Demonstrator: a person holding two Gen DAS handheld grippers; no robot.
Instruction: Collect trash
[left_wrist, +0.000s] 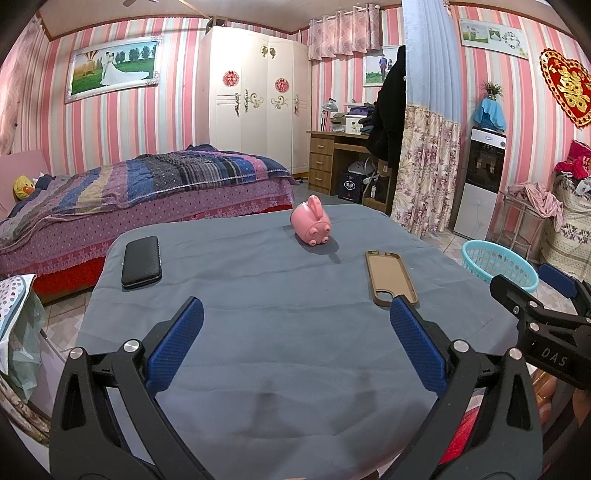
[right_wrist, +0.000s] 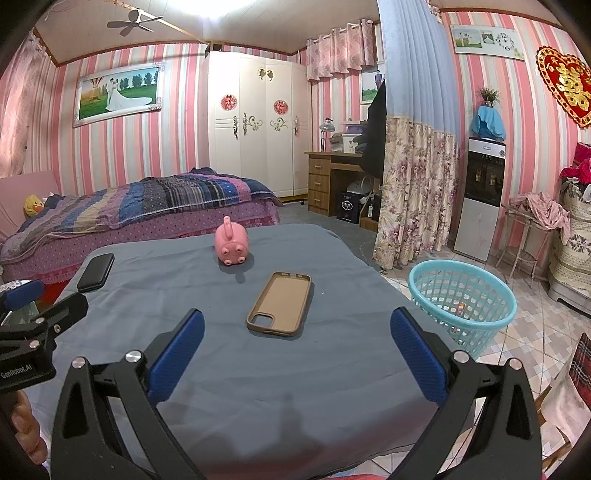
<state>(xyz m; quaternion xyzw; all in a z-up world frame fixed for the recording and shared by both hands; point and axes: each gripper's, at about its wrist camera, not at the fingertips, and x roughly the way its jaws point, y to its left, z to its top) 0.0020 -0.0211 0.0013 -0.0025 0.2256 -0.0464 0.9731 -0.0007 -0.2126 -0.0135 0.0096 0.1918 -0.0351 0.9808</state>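
Three things are seen on the grey-clothed surface (right_wrist: 207, 369): a brown phone case (right_wrist: 280, 304) at about 12 o'clock of the right gripper (right_wrist: 297, 341), a pink pig toy (right_wrist: 232, 245) beyond it toward 11 o'clock, and a black wallet (left_wrist: 142, 262) at 10 o'clock of the left gripper (left_wrist: 295, 330). A turquoise basket (right_wrist: 462, 303) is found on the floor off the surface's edge, at 2 o'clock in the right wrist view, with a few small scraps visible inside.

No grasp is begun yet. The phone case is judged the nearest candidate, and it is best approached by the right gripper with the jaws lowered across its narrow width, since it lies flat, open side up, and little edge is offered. The cloth should not be pinched with it. The carry to the basket is short and to the right.

Both grippers are held level above the near part of the surface, pointed forward, side by side and apart. The jaws of each are spread wide and nothing is held in them.
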